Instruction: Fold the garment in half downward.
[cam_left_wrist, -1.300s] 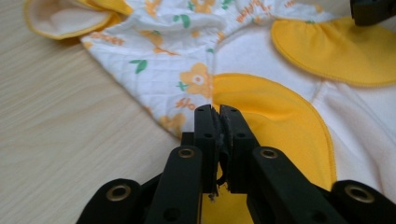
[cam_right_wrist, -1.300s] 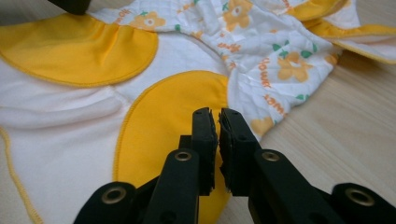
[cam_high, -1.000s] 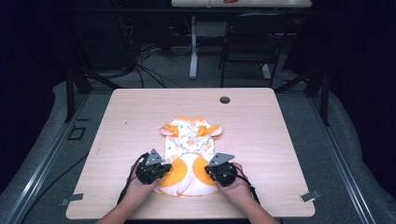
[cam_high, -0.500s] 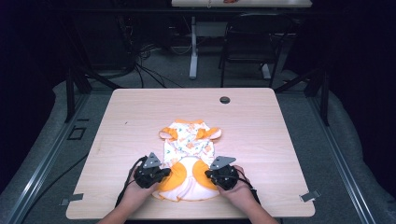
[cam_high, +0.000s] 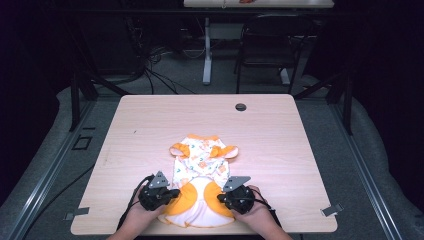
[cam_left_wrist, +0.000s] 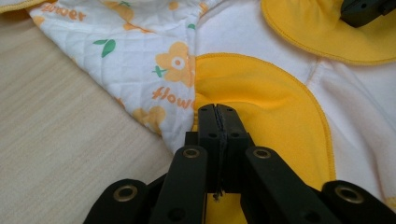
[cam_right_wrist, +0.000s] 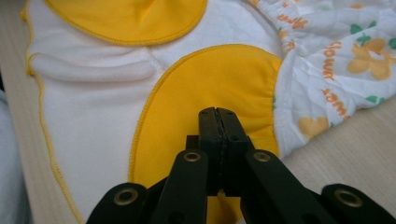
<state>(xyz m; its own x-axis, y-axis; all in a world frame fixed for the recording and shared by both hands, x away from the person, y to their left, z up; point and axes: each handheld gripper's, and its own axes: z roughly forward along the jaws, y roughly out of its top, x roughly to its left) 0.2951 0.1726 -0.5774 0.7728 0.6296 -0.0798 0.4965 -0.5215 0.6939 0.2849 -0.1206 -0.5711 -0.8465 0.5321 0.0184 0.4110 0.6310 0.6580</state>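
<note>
Baby garment (cam_high: 200, 182): white, orange-trimmed, flower print, lying flat at the near-centre of the worktop (cam_high: 300, 150). Left claw (cam_high: 170, 195) clamped on the garment's near-left orange panel; right claw (cam_high: 222, 198) clamped on its near-right orange panel.

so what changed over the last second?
Both grippers, left and right, pulled back toward the person's edge, dragging the baby garment with them. It now lies longer and flatter; a second ago it was bunched up. Both jaw pairs stay shut on its orange panels. The table and the black grommet are unchanged.
</note>
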